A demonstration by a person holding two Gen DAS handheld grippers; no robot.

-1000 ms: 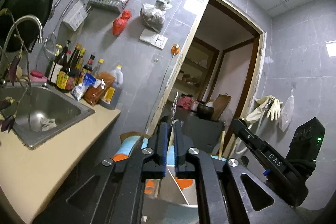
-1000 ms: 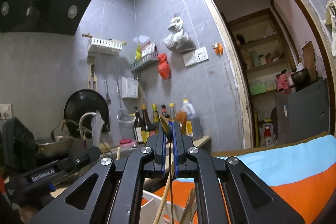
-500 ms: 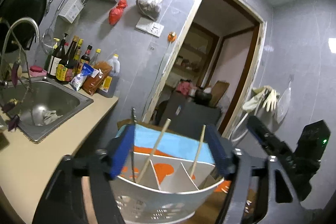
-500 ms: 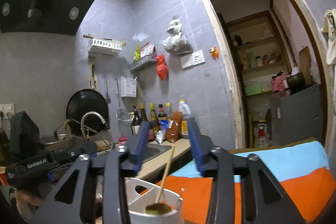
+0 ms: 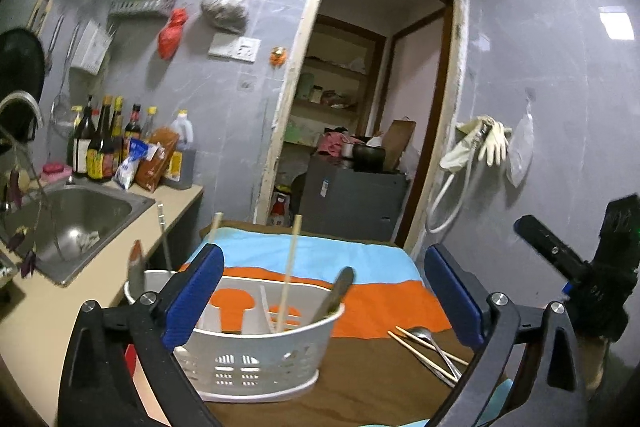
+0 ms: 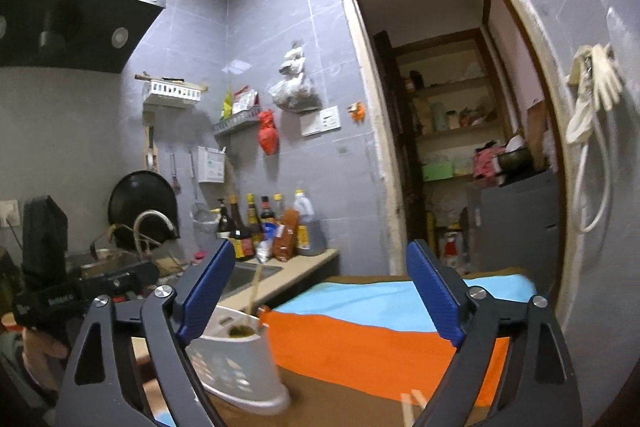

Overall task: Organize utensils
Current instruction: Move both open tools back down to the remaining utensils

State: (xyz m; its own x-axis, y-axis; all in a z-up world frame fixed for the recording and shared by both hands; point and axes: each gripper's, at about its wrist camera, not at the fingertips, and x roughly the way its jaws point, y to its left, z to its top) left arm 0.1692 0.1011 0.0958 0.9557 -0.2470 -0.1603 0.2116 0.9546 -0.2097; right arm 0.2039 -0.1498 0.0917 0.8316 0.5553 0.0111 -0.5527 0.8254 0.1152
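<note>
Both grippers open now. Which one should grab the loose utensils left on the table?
Left, probably. The metal spoon and wooden chopsticks lie on the brown table right of the white plastic caddy, just below the open left gripper. The right gripper barely catches them at its frame's bottom edge.

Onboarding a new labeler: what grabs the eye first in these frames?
The white basket at the near left of the table, chopsticks and spoon handles standing up in it, framed by the open left tool. Behind it lies a bright orange and blue cloth, and loose chopsticks and a metal spoon sit on the bare brown table to its right.
</note>
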